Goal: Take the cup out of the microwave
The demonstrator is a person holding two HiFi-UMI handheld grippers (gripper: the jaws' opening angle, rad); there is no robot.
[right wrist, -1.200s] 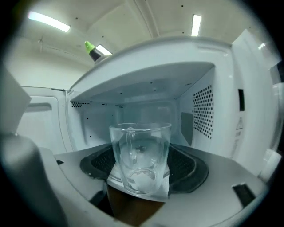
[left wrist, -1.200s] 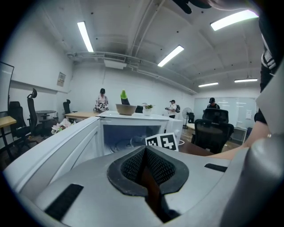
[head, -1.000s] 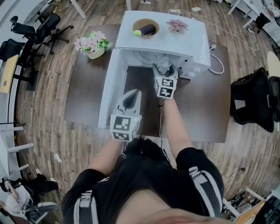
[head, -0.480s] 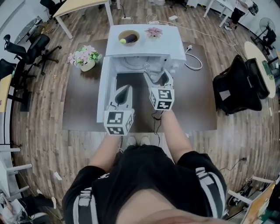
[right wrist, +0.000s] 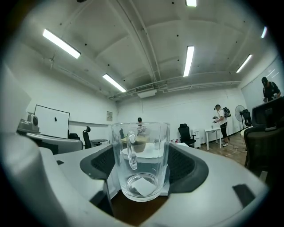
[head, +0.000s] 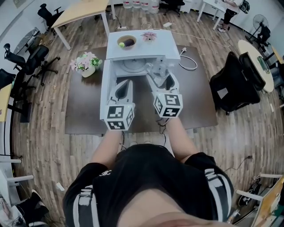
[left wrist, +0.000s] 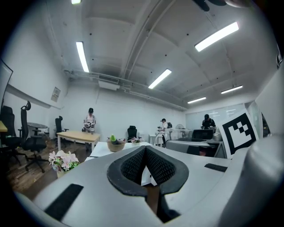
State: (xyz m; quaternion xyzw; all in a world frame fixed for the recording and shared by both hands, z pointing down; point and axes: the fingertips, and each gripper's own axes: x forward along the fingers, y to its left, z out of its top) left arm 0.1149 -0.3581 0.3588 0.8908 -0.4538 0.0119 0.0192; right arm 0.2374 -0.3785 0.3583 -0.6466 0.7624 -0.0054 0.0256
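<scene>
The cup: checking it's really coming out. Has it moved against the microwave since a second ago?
Yes. The cup, clamped in the right gripper, has backed out of the microwave opening toward the person, over the brown table.

I note a brown wood-plank floor (head: pixel 40 146) under a dark brown rectangular table (head: pixel 84 108). Black wheeled office chairs (head: pixel 31 60) stand left, with a pale wooden desk (head: pixel 84 9) beyond. Plain white walls (left wrist: pixel 111 104); long fluorescent ceiling strips (left wrist: pixel 82 56) lit.

Cup (head: pixel 155 68) — mostly hidden behind the right hand-held gripper (head: pixel 159 75).
</scene>
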